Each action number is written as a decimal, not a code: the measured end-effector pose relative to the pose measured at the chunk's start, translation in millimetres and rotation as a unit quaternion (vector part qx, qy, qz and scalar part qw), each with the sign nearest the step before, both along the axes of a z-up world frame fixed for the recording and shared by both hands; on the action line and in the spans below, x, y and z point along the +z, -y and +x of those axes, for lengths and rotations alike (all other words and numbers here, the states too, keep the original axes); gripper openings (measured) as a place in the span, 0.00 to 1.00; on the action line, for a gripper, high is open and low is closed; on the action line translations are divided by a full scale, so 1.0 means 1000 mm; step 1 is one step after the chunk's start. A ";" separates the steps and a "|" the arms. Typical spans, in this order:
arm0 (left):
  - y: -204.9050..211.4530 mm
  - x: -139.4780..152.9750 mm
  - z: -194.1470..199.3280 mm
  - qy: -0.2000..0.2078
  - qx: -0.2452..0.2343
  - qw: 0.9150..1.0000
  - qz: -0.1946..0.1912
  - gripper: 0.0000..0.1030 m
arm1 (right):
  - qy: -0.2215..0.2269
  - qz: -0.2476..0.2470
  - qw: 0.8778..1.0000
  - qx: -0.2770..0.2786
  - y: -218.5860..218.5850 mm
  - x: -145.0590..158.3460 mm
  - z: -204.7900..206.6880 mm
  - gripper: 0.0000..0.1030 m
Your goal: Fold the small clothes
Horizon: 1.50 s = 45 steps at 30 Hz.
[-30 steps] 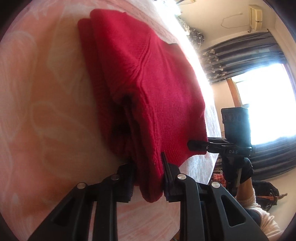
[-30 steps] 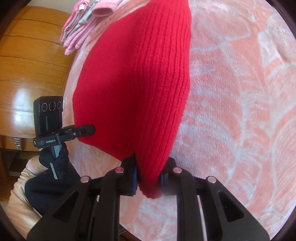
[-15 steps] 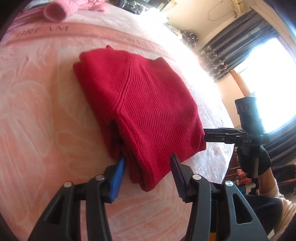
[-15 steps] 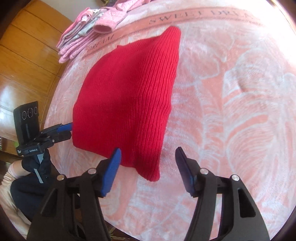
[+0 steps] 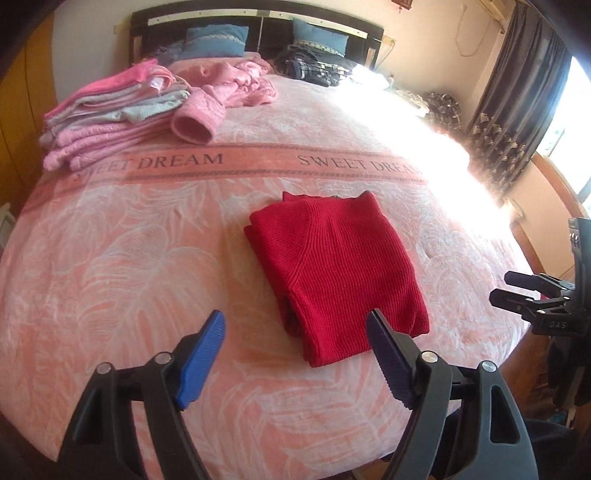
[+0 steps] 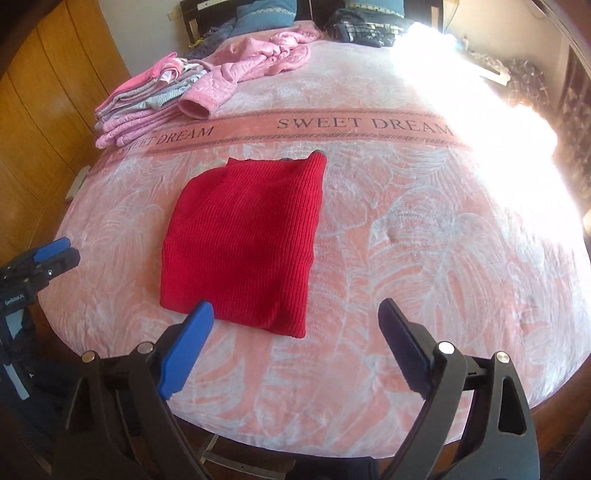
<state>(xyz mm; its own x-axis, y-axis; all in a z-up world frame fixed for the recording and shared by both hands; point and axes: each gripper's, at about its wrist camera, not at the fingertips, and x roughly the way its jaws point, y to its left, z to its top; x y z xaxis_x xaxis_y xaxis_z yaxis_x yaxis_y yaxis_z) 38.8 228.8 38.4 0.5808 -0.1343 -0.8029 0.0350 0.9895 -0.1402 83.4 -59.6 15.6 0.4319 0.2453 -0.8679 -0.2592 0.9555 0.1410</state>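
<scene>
A folded red knit sweater (image 5: 336, 273) lies flat on the pink bedspread (image 5: 129, 258), near the bed's front edge. My left gripper (image 5: 295, 317) hangs open just in front of the sweater's near left corner, holding nothing. In the right wrist view the same sweater (image 6: 243, 240) lies left of centre, and my right gripper (image 6: 295, 306) is open before its near right corner, also holding nothing. Each view catches the other gripper off the bed's edge: the right gripper (image 5: 517, 291) at far right, the left gripper (image 6: 55, 254) at far left.
A stack of folded pink and grey clothes (image 5: 110, 110) sits at the back left, with a crumpled pink garment (image 5: 229, 85) beside it. Pillows and a dark headboard (image 5: 258, 22) are behind. A wooden wardrobe (image 6: 37, 129) stands left; dark curtains (image 5: 517, 110) hang right.
Both grippers were shut on the sweater's near corners. They have opened, let go and drawn back from the bed. The sweater now rests folded on the bedspread.
</scene>
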 end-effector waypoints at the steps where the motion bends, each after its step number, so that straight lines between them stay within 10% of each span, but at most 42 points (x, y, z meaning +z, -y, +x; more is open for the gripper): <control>1: -0.001 0.005 -0.006 0.002 0.004 1.000 0.002 0.81 | 0.005 0.007 1.000 -0.003 0.000 0.006 -0.005 0.88; 45: 0.009 -0.006 -0.107 0.042 0.107 0.985 0.127 0.91 | 0.031 -0.008 0.999 -0.034 -0.052 -0.004 -0.094 0.89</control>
<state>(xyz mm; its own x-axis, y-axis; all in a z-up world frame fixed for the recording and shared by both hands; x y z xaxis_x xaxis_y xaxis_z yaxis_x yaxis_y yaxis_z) -68.7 219.5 32.0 0.6402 0.1978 -0.7423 -0.1783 0.9782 0.1069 -10.4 -8.0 11.3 0.5008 0.2000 -0.8422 -0.2012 0.9732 0.1114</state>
